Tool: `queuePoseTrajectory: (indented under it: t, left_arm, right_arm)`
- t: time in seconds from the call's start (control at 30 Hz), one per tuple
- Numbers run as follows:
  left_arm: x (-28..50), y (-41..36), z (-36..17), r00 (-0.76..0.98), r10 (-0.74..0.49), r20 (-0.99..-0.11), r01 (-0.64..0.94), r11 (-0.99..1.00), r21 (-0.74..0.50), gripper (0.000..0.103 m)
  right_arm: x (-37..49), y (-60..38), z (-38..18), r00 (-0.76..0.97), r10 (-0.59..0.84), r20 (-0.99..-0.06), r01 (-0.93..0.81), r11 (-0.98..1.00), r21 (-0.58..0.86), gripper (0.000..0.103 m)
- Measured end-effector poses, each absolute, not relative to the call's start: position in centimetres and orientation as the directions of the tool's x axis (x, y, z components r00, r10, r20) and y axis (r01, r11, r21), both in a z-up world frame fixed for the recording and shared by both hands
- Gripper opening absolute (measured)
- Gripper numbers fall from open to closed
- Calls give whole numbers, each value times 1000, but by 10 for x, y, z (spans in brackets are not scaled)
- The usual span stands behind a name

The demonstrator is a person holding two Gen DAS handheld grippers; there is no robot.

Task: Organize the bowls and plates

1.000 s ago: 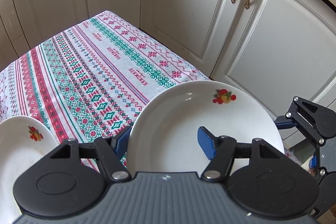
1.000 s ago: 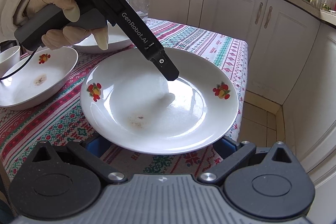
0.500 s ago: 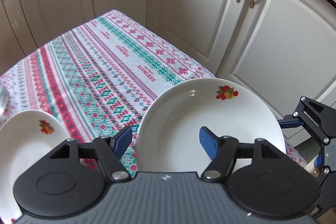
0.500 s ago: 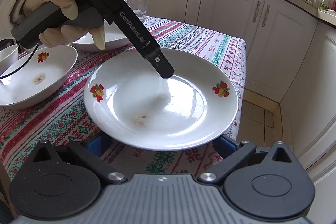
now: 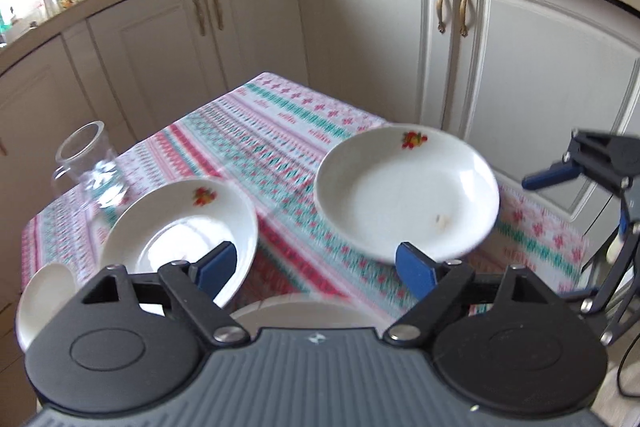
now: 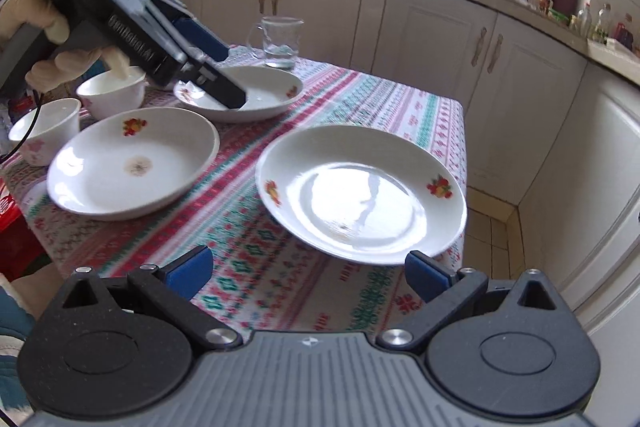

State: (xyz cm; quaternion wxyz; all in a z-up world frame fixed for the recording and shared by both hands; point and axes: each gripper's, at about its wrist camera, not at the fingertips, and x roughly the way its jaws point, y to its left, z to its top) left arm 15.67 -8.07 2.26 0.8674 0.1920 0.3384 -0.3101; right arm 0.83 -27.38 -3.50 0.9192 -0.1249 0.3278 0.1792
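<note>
Obs: both grippers empty, jaws spread wide.

Right gripper (image 6: 308,269) hovers low over the near edge of the tablecloth (image 6: 256,259). The nearest plate (image 6: 360,195) lies ahead and slightly right of it, near the table's right corner; its near rim sits just above the right blue pad. Round, so no long axis to align with; the rim facing the tool is the only grab line.

Left gripper (image 5: 316,267) sits higher and further back. From it the same plate (image 5: 406,195) lies ahead-right, a second plate (image 5: 178,227) ahead-left, with its near rim behind the left pad. Motion blur here, so whether that pad touches the rim I cannot tell.

Judgement: right gripper is nearer the corner plate; left is nearer the other plates.

Right view also shows a plate (image 6: 134,161) at left, a third plate (image 6: 240,93) behind it, two small bowls (image 6: 111,89) (image 6: 44,125) at far left, and a glass mug (image 6: 280,41) at the back.

Surface: cloth-covered table, patterned, may slip under a dragged plate. Room: white kitchen cabinets (image 6: 436,35) close on the far and right sides, tiled floor right of the table.
</note>
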Motion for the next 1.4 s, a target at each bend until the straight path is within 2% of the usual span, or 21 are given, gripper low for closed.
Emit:
queuePoseTrajectory:
  t: [0.27, 0.53, 0.9, 1.17, 1.4]
  left_arm:
    - [111, -8, 9, 569, -396, -721, 650, 753, 100, 87]
    - [111, 31, 8, 585, -412, -699, 638, 765, 83, 87]
    - [138, 33, 3, 535, -451, -714, 651, 759, 9, 87]
    - [161, 29, -8, 497, -426, -756, 635, 772, -17, 87]
    - [173, 18, -14, 460, -403, -791, 631, 775, -28, 82]
  right_arm:
    - [-7, -219, -21, 719, 277, -637, -462, 876, -141, 103]
    - [-15, -175, -17, 704, 254, -663, -492, 848, -197, 103]
    - [-1, -147, -39, 646, 279, -710, -531, 833, -155, 103]
    - [9, -149, -52, 587, 384, -712, -598, 799, -62, 103]
    - [8, -148, -62, 569, 420, -707, -644, 762, -65, 103]
